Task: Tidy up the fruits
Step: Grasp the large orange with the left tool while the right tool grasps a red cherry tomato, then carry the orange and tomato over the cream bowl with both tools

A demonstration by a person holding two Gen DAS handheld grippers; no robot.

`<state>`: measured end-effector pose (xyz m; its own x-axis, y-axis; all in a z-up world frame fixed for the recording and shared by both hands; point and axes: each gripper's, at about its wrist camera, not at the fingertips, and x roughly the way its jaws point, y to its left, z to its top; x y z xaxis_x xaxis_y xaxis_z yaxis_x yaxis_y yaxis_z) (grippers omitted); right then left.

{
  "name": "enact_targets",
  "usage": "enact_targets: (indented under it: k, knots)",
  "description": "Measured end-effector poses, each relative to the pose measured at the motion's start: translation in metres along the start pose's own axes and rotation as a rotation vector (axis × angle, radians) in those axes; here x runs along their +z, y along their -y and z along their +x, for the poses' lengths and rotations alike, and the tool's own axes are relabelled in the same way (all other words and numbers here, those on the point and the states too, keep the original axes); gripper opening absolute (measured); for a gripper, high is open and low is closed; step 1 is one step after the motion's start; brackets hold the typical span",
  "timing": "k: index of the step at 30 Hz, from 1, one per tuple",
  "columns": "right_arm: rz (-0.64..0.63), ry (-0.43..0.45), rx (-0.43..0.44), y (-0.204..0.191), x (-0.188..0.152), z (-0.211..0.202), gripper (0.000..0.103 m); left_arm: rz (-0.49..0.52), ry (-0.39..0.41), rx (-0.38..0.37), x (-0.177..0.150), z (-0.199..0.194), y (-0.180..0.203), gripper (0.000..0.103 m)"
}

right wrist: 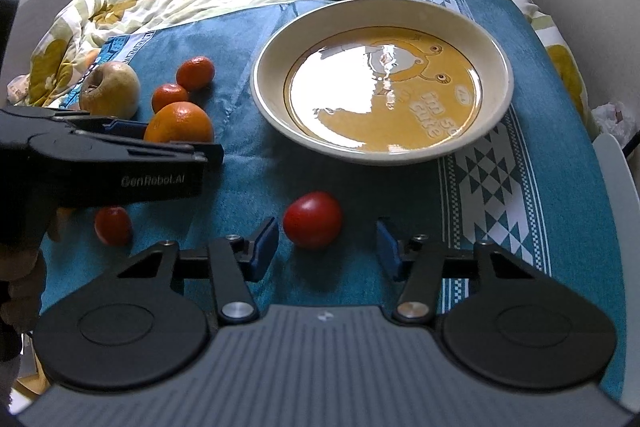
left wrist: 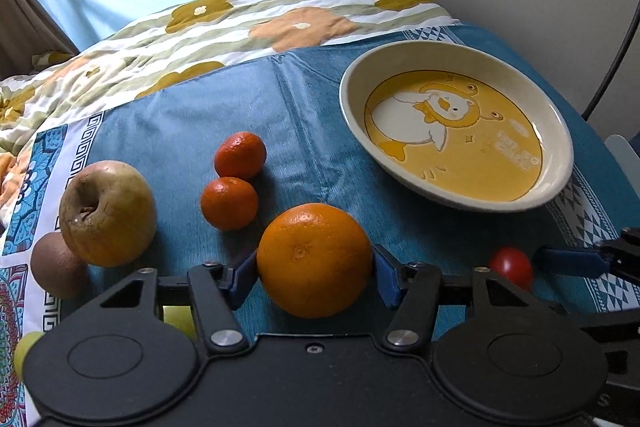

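Note:
My left gripper (left wrist: 315, 273) is shut on a large orange (left wrist: 314, 259), also seen from the side in the right wrist view (right wrist: 179, 123). Two small mandarins (left wrist: 240, 155) (left wrist: 229, 203), a yellowish apple (left wrist: 107, 213) and a brown kiwi (left wrist: 56, 269) lie to its left on the blue cloth. The cream plate with a yellow duck picture (left wrist: 554, 111) (right wrist: 276, 55) stands empty to the right. My right gripper (right wrist: 327, 245) is open around a red tomato (right wrist: 313, 225) that lies nearer its left finger. A second smaller tomato (right wrist: 113, 225) lies left of it.
A flowered quilt (left wrist: 248, 15) lies behind the blue cloth (right wrist: 496, 195). A wall stands at right and curtains at the back. Green fruit (left wrist: 25, 347) peeks out beside my left gripper's body. A white chair edge (right wrist: 616, 187) is at right.

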<state>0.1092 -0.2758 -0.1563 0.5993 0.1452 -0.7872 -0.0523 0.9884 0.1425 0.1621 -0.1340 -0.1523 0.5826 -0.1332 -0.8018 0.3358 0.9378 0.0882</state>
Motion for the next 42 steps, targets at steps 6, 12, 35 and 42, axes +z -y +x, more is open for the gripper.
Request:
enact_targets:
  k: [6,12,35,42]
  knots:
    - [-0.017,0.005,0.005,-0.003,0.002,0.003,0.054,-0.005,0.008,0.004,-0.003,-0.009,0.001,0.064]
    - [-0.032,0.009,0.013,-0.006,0.002,-0.002,0.048,-0.008,0.032,0.011,-0.003,-0.023,0.002,0.064]
    - [-0.005,0.171,-0.039,0.042,0.049,-0.097,0.048,-0.013,0.211,0.032,0.060,-0.107,0.026,0.064]
    - [0.022,0.199,-0.076,0.066,0.080,-0.089,0.048,0.027,0.221,-0.006,0.092,-0.086,0.031,0.064]
